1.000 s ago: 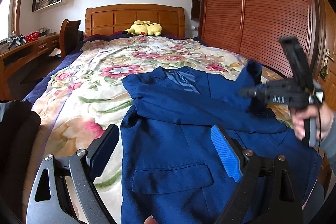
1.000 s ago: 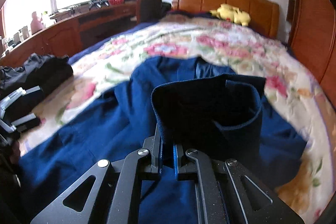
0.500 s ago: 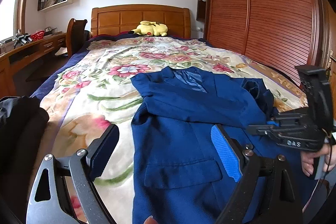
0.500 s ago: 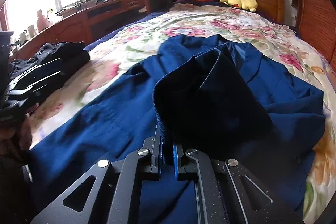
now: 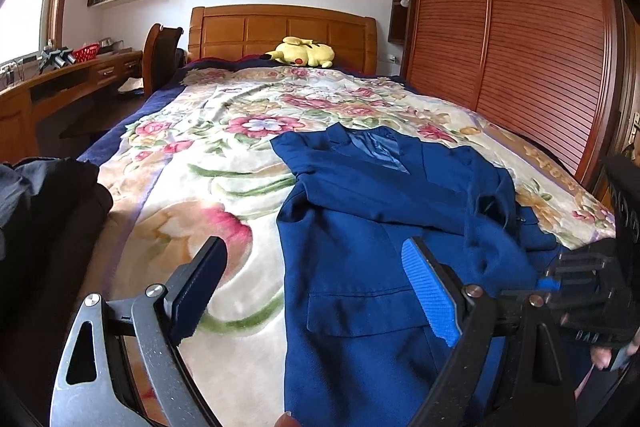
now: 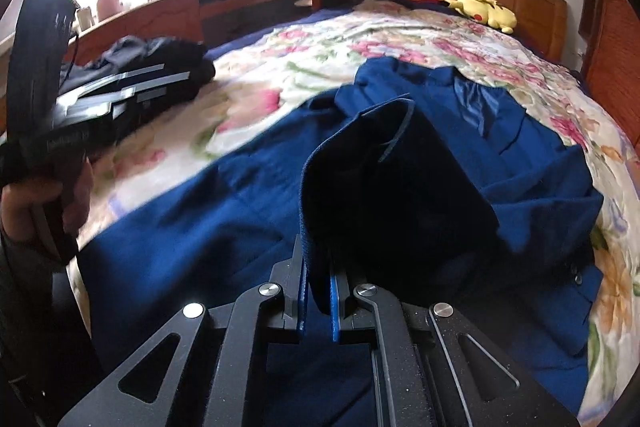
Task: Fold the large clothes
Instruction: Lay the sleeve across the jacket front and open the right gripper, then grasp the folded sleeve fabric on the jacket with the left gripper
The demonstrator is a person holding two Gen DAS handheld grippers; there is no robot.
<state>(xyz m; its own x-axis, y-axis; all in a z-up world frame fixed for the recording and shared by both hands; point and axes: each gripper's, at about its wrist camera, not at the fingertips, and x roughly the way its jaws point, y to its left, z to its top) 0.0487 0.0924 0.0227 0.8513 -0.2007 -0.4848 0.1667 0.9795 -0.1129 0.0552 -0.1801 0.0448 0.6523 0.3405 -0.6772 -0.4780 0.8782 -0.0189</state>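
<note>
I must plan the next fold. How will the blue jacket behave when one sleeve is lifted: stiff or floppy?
Probably floppy: the sleeve pinched by the right gripper sags in soft folds. The blue jacket looks thick, so likely heavy enough to drag. It may cling to the fuzzy floral blanket.

Left gripper (image 5: 316,291) hovers with fingers spread wide, empty; right gripper (image 6: 318,291) fingers pinched tight on cloth, angled downward.
</note>
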